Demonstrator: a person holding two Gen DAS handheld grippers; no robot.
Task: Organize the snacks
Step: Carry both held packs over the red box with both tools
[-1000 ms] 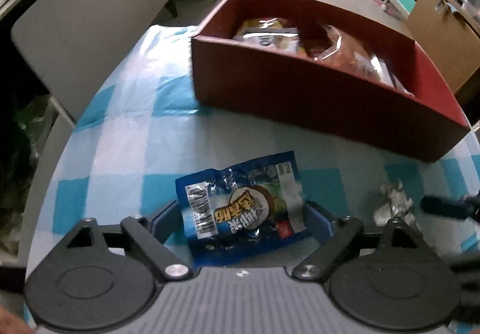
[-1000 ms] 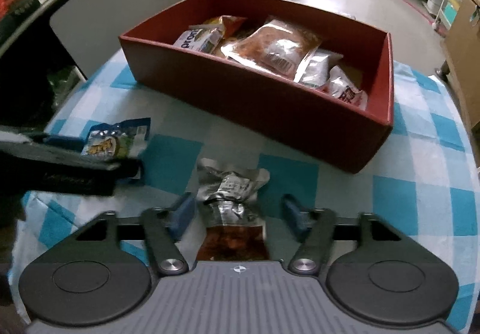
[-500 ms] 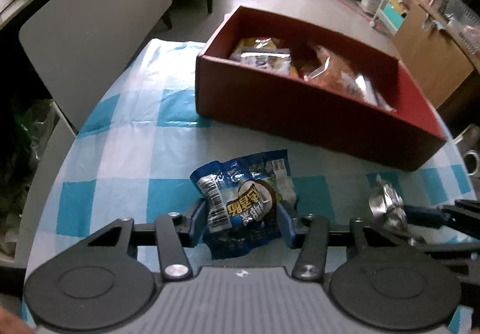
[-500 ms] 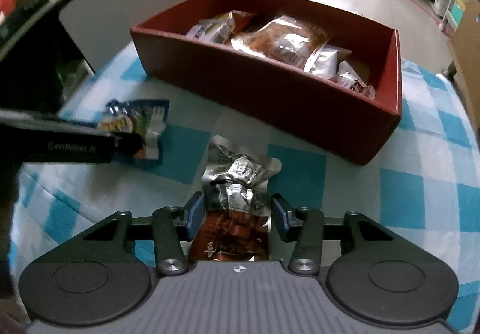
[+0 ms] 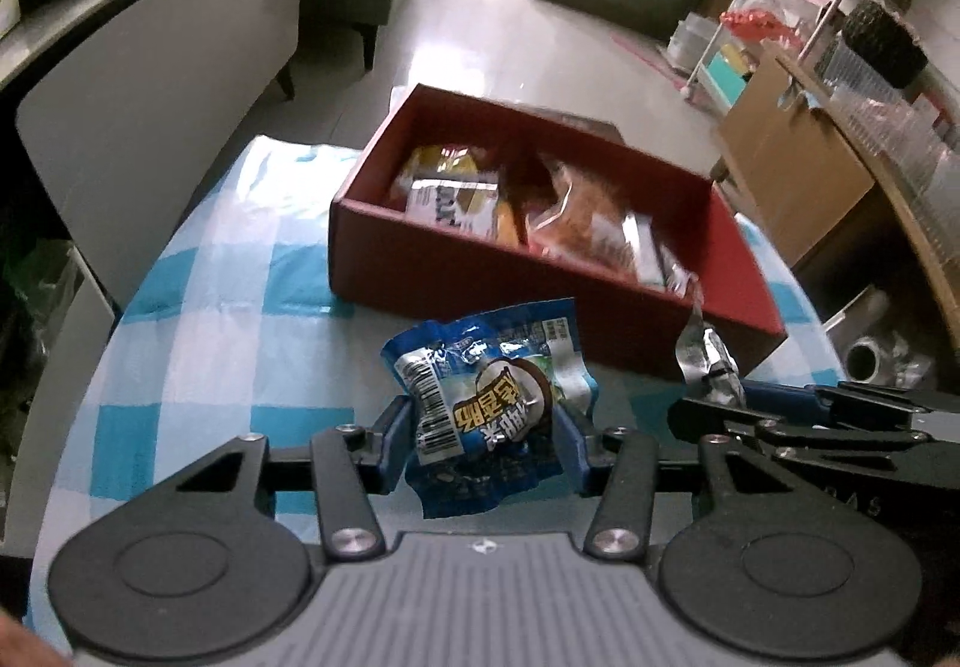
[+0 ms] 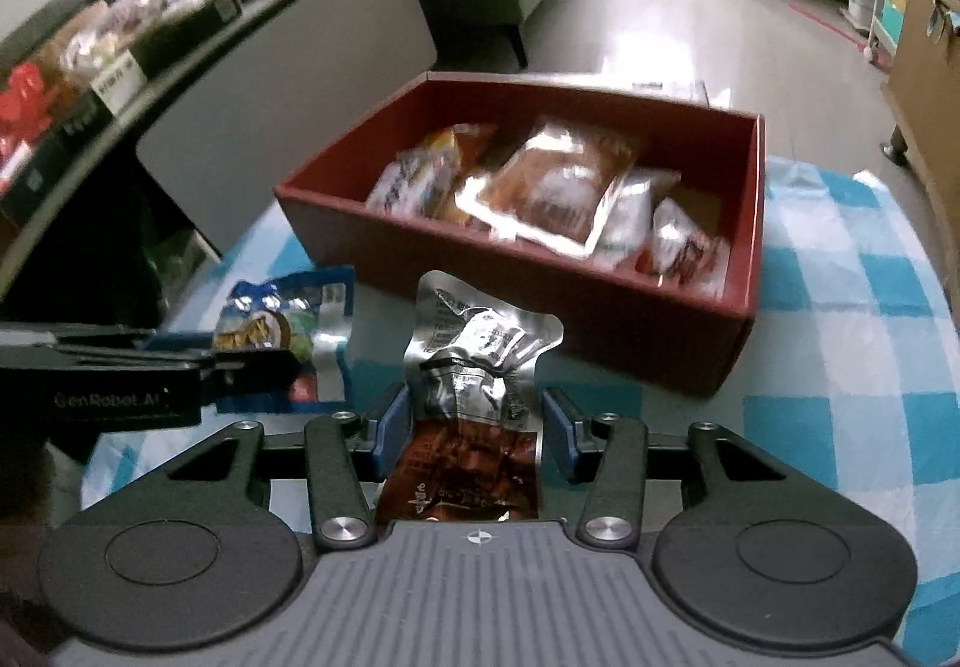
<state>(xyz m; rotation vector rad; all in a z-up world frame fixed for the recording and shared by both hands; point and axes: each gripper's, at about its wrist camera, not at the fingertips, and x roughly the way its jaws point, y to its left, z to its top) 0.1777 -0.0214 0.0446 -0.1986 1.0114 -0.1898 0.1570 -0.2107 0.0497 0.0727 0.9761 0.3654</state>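
**Two snack packets gripped in front of the red box**

The crinkled blue foil snack packet (image 5: 492,409) sits pinched between the pads of the left gripper (image 5: 485,442), above the blue-and-white checked tablecloth (image 5: 198,343). The silver-and-brown foil pouch (image 6: 474,397) is clamped upright in the right gripper (image 6: 475,430). Just beyond both stands the open red cardboard box (image 6: 540,301), holding several snack bags.
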